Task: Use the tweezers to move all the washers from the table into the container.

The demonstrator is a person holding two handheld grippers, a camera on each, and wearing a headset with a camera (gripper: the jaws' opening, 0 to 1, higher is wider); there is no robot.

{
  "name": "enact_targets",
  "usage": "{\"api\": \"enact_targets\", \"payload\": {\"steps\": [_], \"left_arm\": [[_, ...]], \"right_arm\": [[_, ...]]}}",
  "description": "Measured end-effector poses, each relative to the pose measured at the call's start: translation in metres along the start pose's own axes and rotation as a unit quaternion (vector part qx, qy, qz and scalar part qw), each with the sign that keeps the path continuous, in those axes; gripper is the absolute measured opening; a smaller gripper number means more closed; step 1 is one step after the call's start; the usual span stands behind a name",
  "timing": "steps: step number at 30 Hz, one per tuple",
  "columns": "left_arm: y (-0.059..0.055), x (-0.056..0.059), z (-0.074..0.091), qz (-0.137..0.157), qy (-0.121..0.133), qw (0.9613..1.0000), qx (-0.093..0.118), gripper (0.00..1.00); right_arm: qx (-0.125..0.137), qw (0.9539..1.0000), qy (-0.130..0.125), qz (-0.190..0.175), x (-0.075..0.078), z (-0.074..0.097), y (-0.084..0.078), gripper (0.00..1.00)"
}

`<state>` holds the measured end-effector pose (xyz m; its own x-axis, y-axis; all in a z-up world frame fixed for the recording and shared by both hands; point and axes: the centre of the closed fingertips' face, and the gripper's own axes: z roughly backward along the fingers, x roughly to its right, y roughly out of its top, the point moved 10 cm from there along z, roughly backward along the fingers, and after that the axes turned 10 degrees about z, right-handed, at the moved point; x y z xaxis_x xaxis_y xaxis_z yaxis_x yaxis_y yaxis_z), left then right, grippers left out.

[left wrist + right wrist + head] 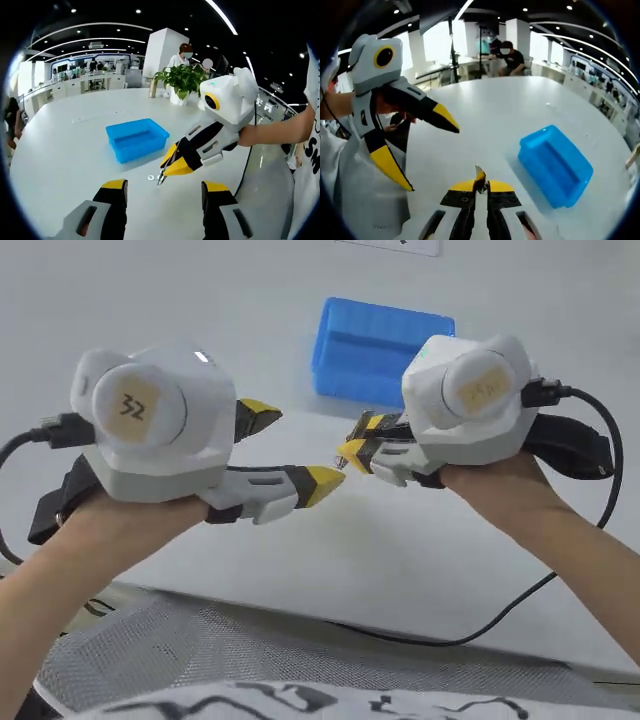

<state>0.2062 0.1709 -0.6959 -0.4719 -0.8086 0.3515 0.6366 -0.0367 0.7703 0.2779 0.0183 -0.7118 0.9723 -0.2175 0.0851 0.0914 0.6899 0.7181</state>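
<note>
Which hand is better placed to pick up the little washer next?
Right. The right claw is shut on the tweezers, whose tips sit beside the washer; the left claw is open, holding nothing.

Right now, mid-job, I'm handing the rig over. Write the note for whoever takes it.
Left gripper: open, holding nothing, above the table.
Right gripper: shut on the tweezers, tips close to a washer lying on the table.
Blue container: just beyond the washer, looks empty.
Done: tweezers gripped; no washer moved, as far as I can tell.
Left: pinch the washer, drop it in the container, then check for more.
</note>
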Motion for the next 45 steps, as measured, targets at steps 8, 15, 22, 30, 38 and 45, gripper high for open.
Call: {"api": "enact_targets", "payload": {"steps": [8, 15, 22, 30, 38, 45], "left_arm": [[-0.006, 0.0, 0.017, -0.001, 0.055, 0.9975, 0.044, 0.84], [0.001, -0.002, 0.026, 0.011, 0.079, 0.9946, 0.068, 0.88], [0.002, 0.007, 0.028, -0.033, 0.082, 0.9941, 0.064, 0.89], [0.005, 0.005, 0.031, -0.048, 0.081, 0.9934, 0.065, 0.89], [0.009, 0.007, 0.025, -0.06, 0.075, 0.9933, 0.065, 0.91], [0.008, 0.005, 0.025, -0.059, 0.082, 0.9929, 0.062, 0.9]], "right_arm": [[0.016, 0.9998, 0.006, -0.004, 0.004, 0.015, 0.009, 0.03], [0.036, 0.9993, 0.005, -0.009, 0.015, 0.025, 0.021, 0.03], [0.045, 0.9988, -0.018, 0.006, 0.034, 0.033, 0.038, 0.03], [0.055, 0.9971, -0.053, 0.0, 0.059, 0.029, 0.046, 0.03], [0.069, 0.9932, -0.094, -0.001, 0.08, 0.021, 0.054, 0.03], [0.064, 0.9911, -0.117, -0.004, 0.094, 0.008, 0.055, 0.03]]}}
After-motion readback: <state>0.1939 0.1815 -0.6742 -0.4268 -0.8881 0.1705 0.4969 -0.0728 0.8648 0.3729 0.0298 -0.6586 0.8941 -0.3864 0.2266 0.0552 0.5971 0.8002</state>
